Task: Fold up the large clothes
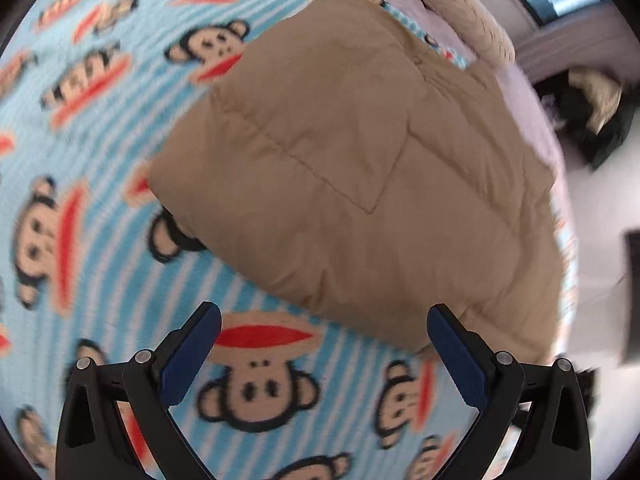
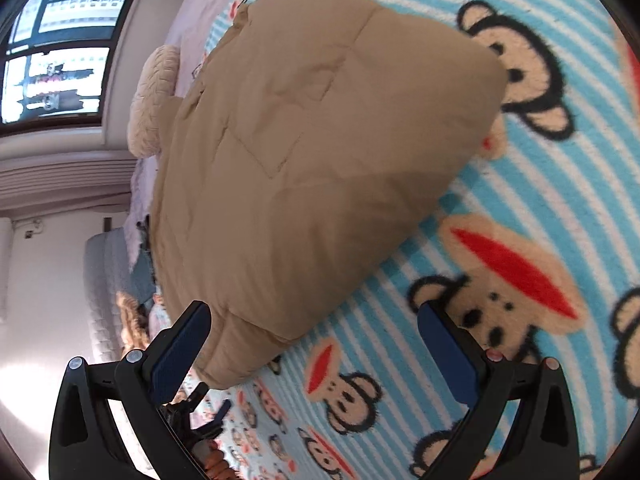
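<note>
A tan quilted padded garment (image 1: 360, 168) lies folded into a thick bundle on a blue-striped blanket printed with monkey faces (image 1: 80, 240). My left gripper (image 1: 324, 320) hovers open above the bundle's near edge, nothing between its blue pads. In the right wrist view the same tan garment (image 2: 304, 152) fills the middle. My right gripper (image 2: 314, 316) stands wide open over the bundle's near corner, with the fabric edge just in front of the left finger (image 2: 184, 340) and no pad pressing on it. The other gripper (image 2: 200, 412) shows small at the bottom left.
A cream knitted cushion (image 1: 464, 12) and pale pink bedding (image 1: 536, 120) lie beyond the garment. The bed edge drops to a white floor (image 1: 600, 208) on the right. A window (image 2: 56, 48) and a grey mattress side (image 2: 108, 280) show in the right wrist view.
</note>
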Demonstrator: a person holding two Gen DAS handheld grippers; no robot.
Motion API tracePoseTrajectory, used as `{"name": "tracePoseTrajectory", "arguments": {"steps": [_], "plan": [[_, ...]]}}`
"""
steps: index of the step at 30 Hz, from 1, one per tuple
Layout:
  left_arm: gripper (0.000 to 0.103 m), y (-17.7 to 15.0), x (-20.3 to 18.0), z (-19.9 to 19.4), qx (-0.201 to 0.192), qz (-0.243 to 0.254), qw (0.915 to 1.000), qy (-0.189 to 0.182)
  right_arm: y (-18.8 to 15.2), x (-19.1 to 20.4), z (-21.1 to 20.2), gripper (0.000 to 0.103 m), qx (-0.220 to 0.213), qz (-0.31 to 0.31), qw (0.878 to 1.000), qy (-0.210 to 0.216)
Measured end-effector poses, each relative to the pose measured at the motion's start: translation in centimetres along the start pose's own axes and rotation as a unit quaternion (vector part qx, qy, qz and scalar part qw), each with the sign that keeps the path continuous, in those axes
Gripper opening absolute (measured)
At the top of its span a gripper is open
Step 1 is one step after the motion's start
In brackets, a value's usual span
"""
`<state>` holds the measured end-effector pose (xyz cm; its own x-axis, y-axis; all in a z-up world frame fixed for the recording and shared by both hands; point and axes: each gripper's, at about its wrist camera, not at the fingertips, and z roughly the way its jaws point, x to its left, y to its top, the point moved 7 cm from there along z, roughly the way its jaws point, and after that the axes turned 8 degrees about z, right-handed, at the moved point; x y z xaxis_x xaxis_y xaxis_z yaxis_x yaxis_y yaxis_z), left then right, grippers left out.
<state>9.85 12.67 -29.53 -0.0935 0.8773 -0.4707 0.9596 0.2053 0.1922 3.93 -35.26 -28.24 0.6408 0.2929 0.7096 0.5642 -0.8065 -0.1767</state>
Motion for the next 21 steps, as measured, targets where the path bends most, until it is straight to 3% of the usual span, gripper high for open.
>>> {"name": "tracePoseTrajectory", "arguments": {"steps": [4,14,16,17,18,20,21], "plan": [[0.103,0.6,0.3,1.3,-0.007,-0.034,0.9982,-0.049,0.4,0.4,1.4,0.103,0.007,0.019,0.999,0.038],[0.102,4.3,0.3,3.8,-0.051,-0.065,0.9948,-0.060,2.2,2.9,5.0,0.103,0.030,0.025,0.994,0.102],[0.087,5.0,0.6,4.1,-0.059,-0.080,0.9931,-0.063,2.6,3.0,5.5,0.103,0.032,0.035,0.994,0.100],[0.066,5.1,0.6,4.2,-0.059,-0.085,0.9919,-0.073,2.7,2.9,5.6,0.100,0.030,0.043,0.994,0.101],[0.049,5.2,0.6,4.2,-0.058,-0.089,0.9907,-0.085,2.9,2.8,5.6,0.088,0.028,0.048,0.994,0.098],[0.034,5.4,0.4,3.8,-0.063,-0.088,0.9896,-0.095,3.1,2.0,5.8,0.054,0.035,0.058,0.994,0.080],[0.026,5.4,0.2,3.4,-0.068,-0.079,0.9902,-0.093,3.1,1.9,5.8,0.045,0.038,0.064,0.993,0.087]]}}
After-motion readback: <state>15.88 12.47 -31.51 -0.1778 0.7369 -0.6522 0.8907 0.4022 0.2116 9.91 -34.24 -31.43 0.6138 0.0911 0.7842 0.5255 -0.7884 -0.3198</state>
